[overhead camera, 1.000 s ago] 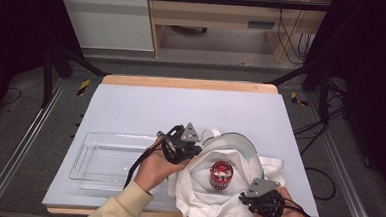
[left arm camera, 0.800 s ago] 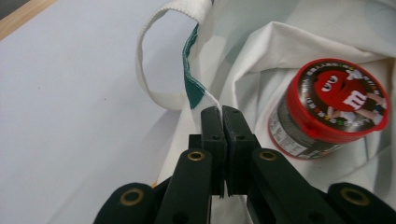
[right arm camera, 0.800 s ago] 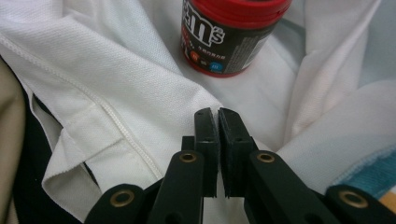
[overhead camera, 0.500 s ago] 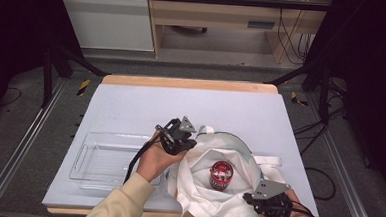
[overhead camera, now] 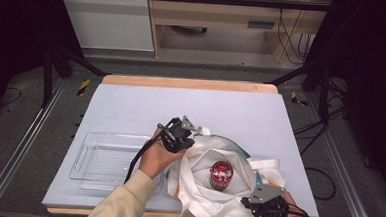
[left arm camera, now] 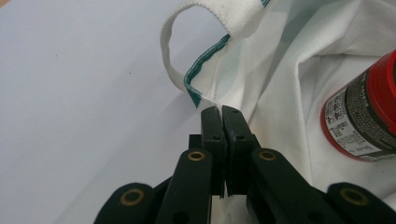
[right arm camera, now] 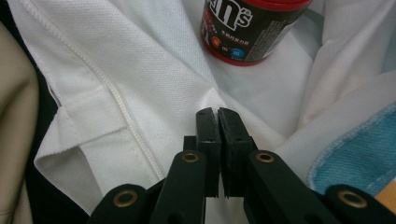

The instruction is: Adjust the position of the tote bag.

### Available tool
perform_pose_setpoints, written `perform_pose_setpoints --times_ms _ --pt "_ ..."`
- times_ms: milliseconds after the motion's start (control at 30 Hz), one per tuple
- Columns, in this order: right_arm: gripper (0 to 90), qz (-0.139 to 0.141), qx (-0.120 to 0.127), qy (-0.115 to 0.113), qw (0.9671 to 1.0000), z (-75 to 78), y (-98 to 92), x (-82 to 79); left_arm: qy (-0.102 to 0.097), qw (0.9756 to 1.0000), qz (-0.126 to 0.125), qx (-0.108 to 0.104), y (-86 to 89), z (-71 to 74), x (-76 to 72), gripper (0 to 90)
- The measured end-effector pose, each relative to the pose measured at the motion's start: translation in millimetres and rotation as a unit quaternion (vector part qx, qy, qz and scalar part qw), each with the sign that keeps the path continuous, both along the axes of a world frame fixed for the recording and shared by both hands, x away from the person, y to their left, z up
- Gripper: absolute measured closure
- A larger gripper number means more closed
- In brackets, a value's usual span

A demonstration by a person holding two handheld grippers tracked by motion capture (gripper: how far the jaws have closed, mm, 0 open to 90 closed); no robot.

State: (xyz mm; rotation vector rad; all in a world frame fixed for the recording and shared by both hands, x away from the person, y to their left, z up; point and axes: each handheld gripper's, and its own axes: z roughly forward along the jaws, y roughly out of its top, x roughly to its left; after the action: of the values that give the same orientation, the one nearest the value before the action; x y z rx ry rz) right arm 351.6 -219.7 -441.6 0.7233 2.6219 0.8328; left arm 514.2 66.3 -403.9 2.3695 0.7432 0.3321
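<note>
A pale grey rectangular tabletop (overhead camera: 131, 105) takes up the middle of the high view, and at its lower right lies a white cloth tote bag with teal-trimmed seams (overhead camera: 199, 194), its mouth spread wide. To the bag's left sits a clear plastic tray (overhead camera: 103, 156), and standing inside the bag is a small dark canister with a red lid (overhead camera: 221, 174). The left gripper (overhead camera: 185, 138), at the bag's upper left rim, has its jaws pressed together on a thin fold of the hem; the left gripper view shows the fabric edge caught between them just below the white strap loop (left arm camera: 196, 51). The right gripper (overhead camera: 256, 202), at the lower right rim, likewise pinches cloth. The bag looks light, limp and non-fragile; a stitched hem or strap seems the soundest hold, since loose fabric would sag and could tip the canister.
</note>
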Motion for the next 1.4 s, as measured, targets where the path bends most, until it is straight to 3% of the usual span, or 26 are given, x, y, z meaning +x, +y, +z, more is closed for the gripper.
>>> perform_pose_setpoints --times_ms 167,400,567,667,800,1100,1233,1400 --pt "87.6 -0.002 0.000 0.001 1.0000 -2.1 1.0 1.0 0.003 0.9999 -0.008 0.012 -1.7 -1.5 -0.7 88.9" --pt "82.7 -0.013 0.016 -0.003 0.9998 2.0 -1.4 1.7 0.000 0.9999 -0.010 -0.002 0.0 0.1 -5.8 88.6" --pt "65.2 -0.014 0.027 -0.010 0.9995 8.6 0.1 0.5 -0.023 0.9996 -0.007 -0.014 2.2 6.8 -14.5 80.9" --pt "55.5 -0.015 0.034 -0.019 0.9991 16.4 0.5 -1.0 -0.039 0.9989 -0.007 -0.023 5.1 13.4 -22.7 72.5" --pt "49.2 -0.018 0.042 -0.032 0.9984 27.9 -0.2 -2.4 -0.058 0.9976 -0.008 -0.037 8.8 22.7 -34.0 66.0" --pt "38.4 -0.036 0.051 -0.064 0.9960 58.2 -0.9 4.5 -0.092 0.9930 -0.030 -0.069 18.4 45.8 -66.2 60.0" --pt "38.6 -0.058 0.060 -0.077 0.9935 68.7 -2.8 14.9 -0.095 0.9915 -0.053 -0.071 20.2 49.6 -83.5 59.4" --pt "38.8 -0.087 0.065 -0.090 0.9900 76.1 -3.2 31.7 -0.088 0.9901 -0.083 -0.071 15.5 43.7 -99.5 57.7"
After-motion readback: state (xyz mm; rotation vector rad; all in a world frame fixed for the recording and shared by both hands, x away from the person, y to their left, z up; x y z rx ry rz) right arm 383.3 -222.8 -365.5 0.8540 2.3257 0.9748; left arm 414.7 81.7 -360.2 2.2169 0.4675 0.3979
